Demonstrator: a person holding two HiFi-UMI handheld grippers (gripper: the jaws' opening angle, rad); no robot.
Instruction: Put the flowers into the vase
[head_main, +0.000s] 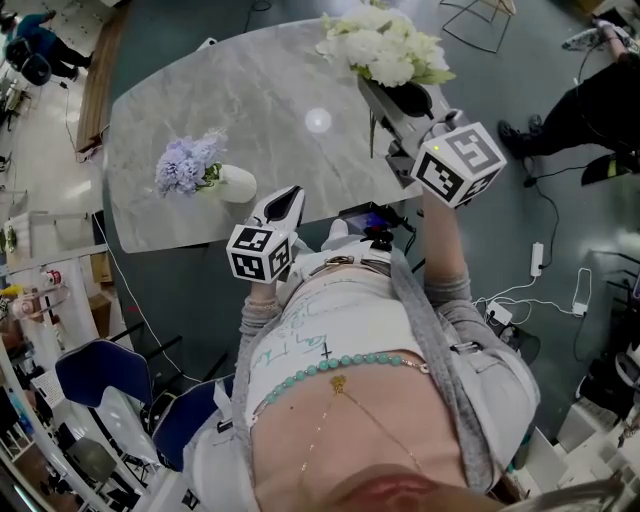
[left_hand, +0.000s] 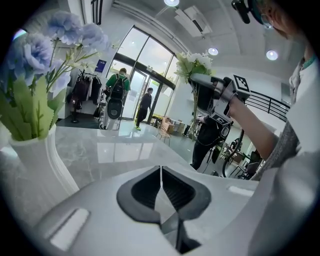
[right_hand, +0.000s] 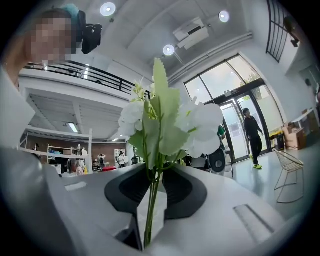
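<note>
Right tongs (right_hand: 151, 190) clench the stems of the white flowers (right_hand: 172, 122) — left tongs (left_hand: 160, 172) pinched together, empty, near the vase (head_main: 237, 184) on the bench (head_main: 290, 80).

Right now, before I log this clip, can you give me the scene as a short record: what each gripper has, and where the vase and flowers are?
left gripper: shut, holding nothing, low near the table edge
right gripper: shut on the stems of the white flowers, held up above the table
vase: white, standing on the table, at the person's left
vase contents: purple flowers already in it
white flowers: not yet in the vase
</note>
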